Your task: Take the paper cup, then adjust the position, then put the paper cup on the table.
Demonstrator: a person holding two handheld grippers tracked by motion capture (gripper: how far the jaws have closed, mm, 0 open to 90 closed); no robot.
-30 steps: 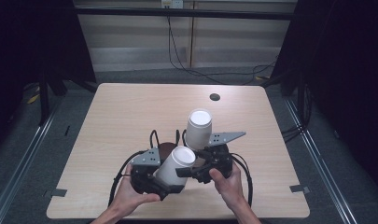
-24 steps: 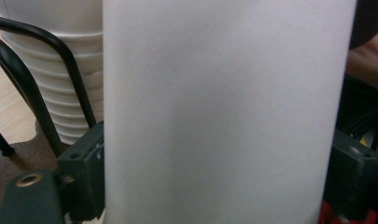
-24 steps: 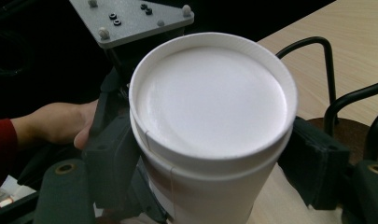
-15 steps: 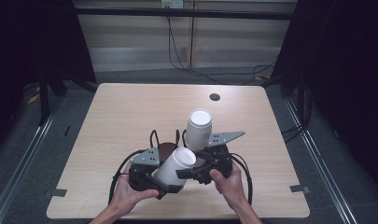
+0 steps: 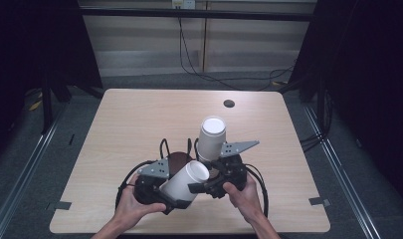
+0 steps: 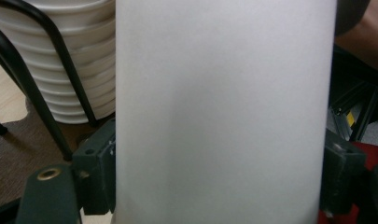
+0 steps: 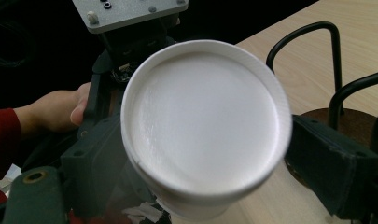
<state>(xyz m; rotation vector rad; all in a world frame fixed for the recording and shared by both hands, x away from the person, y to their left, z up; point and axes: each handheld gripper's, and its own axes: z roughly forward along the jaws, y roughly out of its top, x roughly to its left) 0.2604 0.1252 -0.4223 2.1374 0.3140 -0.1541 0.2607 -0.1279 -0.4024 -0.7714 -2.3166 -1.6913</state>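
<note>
Near the table's (image 5: 139, 114) front edge, both grippers' fingers clench 1 unmarked white cup (image 5: 185, 180) — no writing.

Both tools low, close together; L tool (image 5: 181, 191) jaws just closing (gripping), R tool (image 5: 209, 186) clamped.

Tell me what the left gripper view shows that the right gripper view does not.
Left gripper view: the plain side wall of the white cup, and a stack of cups behind black wire. Right gripper view: that cup's round end, and a hand with a red sleeve. Both: the same cup between black jaws; the left gripper has just been closing its jaws on it.
</note>
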